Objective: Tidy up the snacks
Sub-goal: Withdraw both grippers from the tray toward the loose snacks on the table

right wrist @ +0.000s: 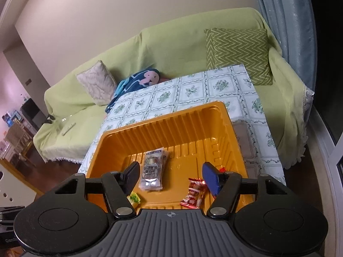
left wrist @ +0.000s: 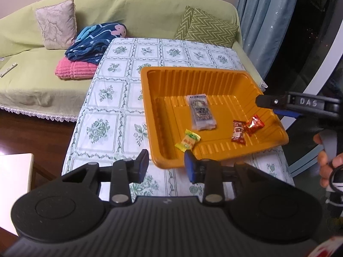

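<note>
An orange plastic tray (left wrist: 150,98) (right wrist: 193,124) stands on a table with a green-patterned cloth (left wrist: 115,98). In the tray lie a clear snack bar packet (left wrist: 200,112) (right wrist: 152,171), a yellow-green candy (left wrist: 187,141) (right wrist: 134,199) and two red candies (left wrist: 238,132) (left wrist: 254,124); one red candy (right wrist: 194,193) shows clearly in the right wrist view. My left gripper (left wrist: 166,167) is open and empty at the tray's near rim. My right gripper (right wrist: 171,176) is open and empty above the tray floor; it also shows in the left wrist view (left wrist: 265,101) at the tray's right rim.
A green-covered sofa (left wrist: 128,6) stands behind the table with a beige cushion (left wrist: 56,26), zigzag cushions (left wrist: 205,27), a blue blanket (left wrist: 94,42) and a pink cushion (left wrist: 75,69). A white table edge (left wrist: 15,177) is at the left. A curtain (left wrist: 265,21) hangs at the right.
</note>
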`<action>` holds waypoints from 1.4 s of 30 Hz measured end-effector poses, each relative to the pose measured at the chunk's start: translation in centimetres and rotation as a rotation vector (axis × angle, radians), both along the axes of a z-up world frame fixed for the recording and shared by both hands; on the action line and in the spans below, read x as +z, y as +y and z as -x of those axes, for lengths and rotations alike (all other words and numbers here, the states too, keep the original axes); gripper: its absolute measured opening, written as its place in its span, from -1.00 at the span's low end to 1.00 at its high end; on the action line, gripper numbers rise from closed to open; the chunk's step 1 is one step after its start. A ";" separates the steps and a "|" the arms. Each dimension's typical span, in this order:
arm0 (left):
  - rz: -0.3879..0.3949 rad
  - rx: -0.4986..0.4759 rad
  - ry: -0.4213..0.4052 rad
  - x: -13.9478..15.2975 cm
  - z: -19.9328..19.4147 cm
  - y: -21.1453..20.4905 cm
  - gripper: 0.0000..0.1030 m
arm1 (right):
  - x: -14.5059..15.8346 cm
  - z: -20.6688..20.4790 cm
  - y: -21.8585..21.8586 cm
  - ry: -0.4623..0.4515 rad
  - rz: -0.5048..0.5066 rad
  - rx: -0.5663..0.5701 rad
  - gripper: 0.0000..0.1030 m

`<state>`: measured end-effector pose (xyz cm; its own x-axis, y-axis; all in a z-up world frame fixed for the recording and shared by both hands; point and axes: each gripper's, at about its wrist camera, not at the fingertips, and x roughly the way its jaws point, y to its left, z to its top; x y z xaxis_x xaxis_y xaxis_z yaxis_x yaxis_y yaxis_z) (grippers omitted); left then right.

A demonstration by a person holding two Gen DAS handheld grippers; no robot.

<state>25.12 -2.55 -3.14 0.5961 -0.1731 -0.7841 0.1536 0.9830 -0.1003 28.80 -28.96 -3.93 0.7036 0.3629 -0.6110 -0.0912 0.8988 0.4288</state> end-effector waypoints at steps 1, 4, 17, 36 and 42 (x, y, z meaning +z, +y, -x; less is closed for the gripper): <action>0.003 -0.001 0.003 0.0 0.2 0.0 -0.37 | 0.1 0.3 -0.1 0.000 -0.005 -0.002 0.25; 0.014 -0.003 0.013 0.0 1.0 -0.3 -0.34 | 0.5 1.7 -0.4 0.004 -0.004 0.005 0.25; 0.018 -0.017 0.055 -0.2 6.2 -1.6 -0.23 | 1.2 10.1 -0.8 0.022 0.063 0.055 0.25; 0.014 0.057 0.151 -2.5 14.0 -1.4 -0.10 | -0.6 18.0 -0.5 0.104 0.096 0.137 0.25; 0.007 0.079 0.171 -3.4 16.0 -1.1 -0.08 | -1.3 19.2 1.3 0.116 0.109 0.211 0.25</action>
